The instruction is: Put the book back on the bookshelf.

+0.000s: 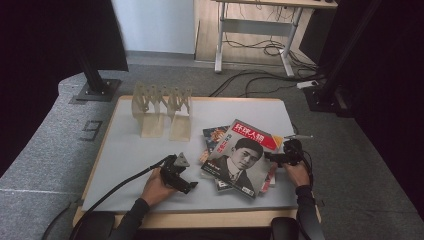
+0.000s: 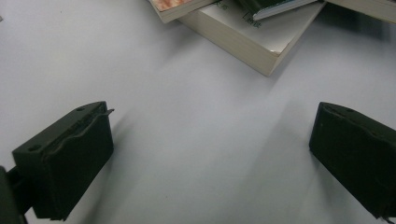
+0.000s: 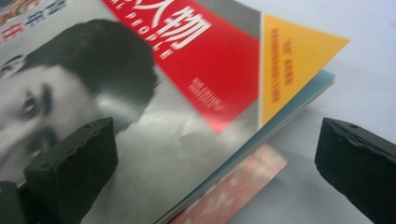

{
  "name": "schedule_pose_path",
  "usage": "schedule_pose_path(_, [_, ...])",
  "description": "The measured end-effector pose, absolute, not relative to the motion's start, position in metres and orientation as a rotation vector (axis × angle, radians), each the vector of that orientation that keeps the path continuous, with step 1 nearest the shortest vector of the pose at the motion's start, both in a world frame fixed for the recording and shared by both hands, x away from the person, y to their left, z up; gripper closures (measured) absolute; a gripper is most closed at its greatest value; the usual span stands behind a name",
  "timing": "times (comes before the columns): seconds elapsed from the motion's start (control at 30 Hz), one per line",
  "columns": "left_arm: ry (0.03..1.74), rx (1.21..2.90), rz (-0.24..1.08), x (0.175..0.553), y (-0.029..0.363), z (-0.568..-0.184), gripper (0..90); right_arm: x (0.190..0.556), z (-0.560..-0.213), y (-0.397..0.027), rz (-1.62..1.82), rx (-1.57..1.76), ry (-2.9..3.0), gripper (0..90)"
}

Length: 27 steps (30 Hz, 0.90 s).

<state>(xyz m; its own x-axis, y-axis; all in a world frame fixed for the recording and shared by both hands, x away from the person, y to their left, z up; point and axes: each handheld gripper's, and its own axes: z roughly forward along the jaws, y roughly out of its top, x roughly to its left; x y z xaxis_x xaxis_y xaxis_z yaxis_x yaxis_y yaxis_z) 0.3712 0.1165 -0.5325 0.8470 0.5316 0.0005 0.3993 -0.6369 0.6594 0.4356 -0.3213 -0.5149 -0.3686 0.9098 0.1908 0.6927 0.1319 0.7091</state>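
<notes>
Magazine (image 1: 243,156) is being carried atop a splayed stack (image 1: 220,137) of books, towards the table's (image 1: 125,150) near right corner. Probably thin, floppy, slick-covered; best pinched at its right edge. Both left gripper (image 1: 186,186) and right gripper (image 1: 270,157) are being held spread, empty.

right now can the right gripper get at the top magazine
Probably yes: the right gripper sits at the right edge of the top magazine, its jaws open with that edge between them and nothing in the way.
</notes>
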Motion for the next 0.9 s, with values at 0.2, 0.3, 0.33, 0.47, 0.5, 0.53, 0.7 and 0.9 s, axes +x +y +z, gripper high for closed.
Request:
schedule_pose_path(0.2, [0.675,2.343,0.253,0.371,0.117,-0.533,0.0,0.45,-0.52,-0.327,1.132,1.63,2.139,0.0])
schedule_pose_path(0.3, [0.674,2.343,0.254,0.371,0.117,-0.533,0.0,0.455,-0.522,-0.329,1.151,1.656,2.141,0.0])
schedule_pose_path(0.33, [0.673,2.343,0.254,0.371,0.117,-0.533,0.0,0.456,-0.523,-0.329,1.157,1.667,2.142,0.0])
schedule_pose_path(0.47, [0.674,2.343,0.254,0.371,0.116,-0.533,0.0,0.461,-0.525,-0.329,1.195,1.694,2.156,0.0])
schedule_pose_path(0.5, [0.674,2.343,0.254,0.371,0.116,-0.533,0.0,0.462,-0.526,-0.329,1.205,1.697,2.156,0.0])
schedule_pose_path(0.53, [0.674,2.343,0.254,0.371,0.116,-0.533,0.0,0.463,-0.526,-0.329,1.207,1.697,2.159,0.0])
schedule_pose_path(0.7, [0.674,2.343,0.254,0.371,0.116,-0.533,0.0,0.466,-0.525,-0.326,1.215,1.694,2.171,1.9])
schedule_pose_path(0.9, [0.674,2.343,0.254,0.371,0.116,-0.533,0.0,0.467,-0.518,-0.321,1.208,1.661,2.16,13.9])
